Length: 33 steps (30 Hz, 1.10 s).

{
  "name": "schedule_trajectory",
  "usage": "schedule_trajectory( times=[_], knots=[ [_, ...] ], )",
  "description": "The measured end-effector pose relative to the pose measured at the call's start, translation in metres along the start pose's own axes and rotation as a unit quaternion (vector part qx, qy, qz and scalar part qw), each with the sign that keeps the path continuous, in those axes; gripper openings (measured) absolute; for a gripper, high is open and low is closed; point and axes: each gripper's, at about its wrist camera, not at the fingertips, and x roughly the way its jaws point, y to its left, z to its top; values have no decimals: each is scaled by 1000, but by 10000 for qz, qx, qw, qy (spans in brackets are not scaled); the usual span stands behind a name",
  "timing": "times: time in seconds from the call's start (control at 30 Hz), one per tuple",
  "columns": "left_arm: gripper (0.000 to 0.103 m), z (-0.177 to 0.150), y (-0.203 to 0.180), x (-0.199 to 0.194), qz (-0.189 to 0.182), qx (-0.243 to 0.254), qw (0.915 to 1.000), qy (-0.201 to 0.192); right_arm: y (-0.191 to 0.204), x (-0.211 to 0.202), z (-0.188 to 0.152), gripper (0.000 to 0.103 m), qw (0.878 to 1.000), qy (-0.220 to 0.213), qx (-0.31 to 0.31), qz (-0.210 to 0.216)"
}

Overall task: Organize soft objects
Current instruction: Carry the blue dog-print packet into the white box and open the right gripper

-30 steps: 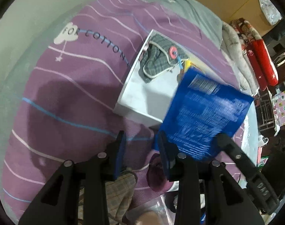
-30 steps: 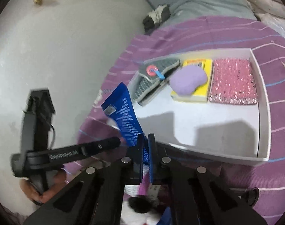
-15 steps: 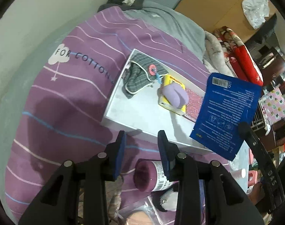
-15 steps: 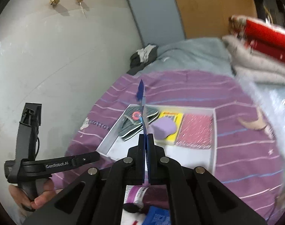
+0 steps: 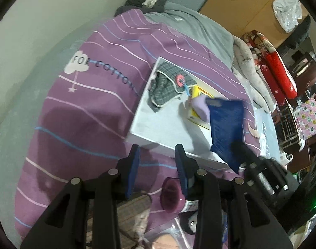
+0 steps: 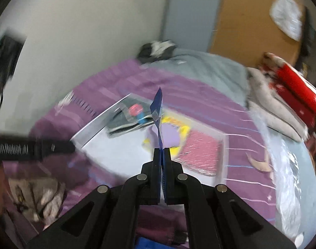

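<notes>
Purple bedspread (image 5: 79, 112) ahead – right gripper (image 6: 162, 151) clamped edge-on on blue packet (image 5: 226, 128) above white tray (image 5: 158, 124), probably for placing; left gripper (image 5: 158, 157) apart, empty.

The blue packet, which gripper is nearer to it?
Right. The right gripper pinches the blue packet between its fingers; the left gripper sits apart, fingers holding nothing.

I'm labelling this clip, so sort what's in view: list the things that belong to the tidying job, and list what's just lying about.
Job:
blue packet in right gripper
white tray
plaid cloth
lilac pad
pink sponge
left gripper

Lying about:
red bedding roll
grey blanket
plastic bag
</notes>
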Motion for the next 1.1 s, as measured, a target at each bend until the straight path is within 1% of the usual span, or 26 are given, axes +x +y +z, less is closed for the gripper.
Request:
schedule_trajectory(
  times=[0.13, 0.2, 0.37, 0.43, 0.47, 0.5, 0.57, 0.67, 0.7, 0.73, 0.77, 0.8, 0.9, 0.93, 1.0, 1.1],
  knots=[
    [36, 1, 9, 2, 70, -79, 9999, 34, 22, 17, 0, 0, 9979, 306, -432, 383],
    [36, 2, 13, 4, 116, -114, 9999, 59, 27, 23, -1, 0, 9958, 444, -537, 591],
    [36, 2, 19, 4, 102, -178, 9998, 74, 21, 36, 2, 0, 9883, 774, -568, 1188],
    [36, 2, 20, 3, 87, -193, 9998, 66, 12, 49, 7, 0, 9834, 994, -442, 1450],
    [36, 2, 21, 3, 79, -197, 9998, 64, 5, 58, 11, 0, 9790, 1135, -299, 1669],
    [36, 2, 21, 3, 71, -194, 9998, 65, 1, 65, 14, 0, 9756, 1251, -168, 1794],
    [36, 2, 20, 3, 56, -177, 9998, 77, -9, 85, 20, 0, 9667, 1635, 191, 1958],
    [36, 2, 20, 2, 57, -174, 9998, 81, -19, 116, 23, 0, 9493, 2176, 653, 2170],
    [36, 2, 20, 2, 62, -168, 9998, 80, -20, 128, 20, 0, 9433, 2412, 772, 2147],
    [36, 2, 20, 2, 72, -162, 9998, 79, -21, 134, 19, 0, 9388, 2501, 872, 2203],
    [36, 2, 21, 2, 86, -162, 9998, 76, -24, 135, 19, 0, 9374, 2487, 928, 2254],
    [36, 2, 22, 2, 99, -174, 9998, 72, -25, 134, 20, 0, 9383, 2495, 940, 2204],
    [36, 2, 23, 3, 101, -193, 9997, 95, -24, 126, 18, 0, 9507, 2558, 687, 1614],
    [36, 2, 23, 4, 95, -184, 9997, 113, -24, 123, 16, 0, 9523, 2601, 634, 1463],
    [36, 2, 21, 5, 89, -164, 9997, 129, -25, 119, 12, 1, 9525, 2676, 627, 1313],
    [36, 1, 18, 5, 101, -90, 9998, 141, -27, 112, 5, 1, 9509, 2739, 734, 1242]
  ],
)
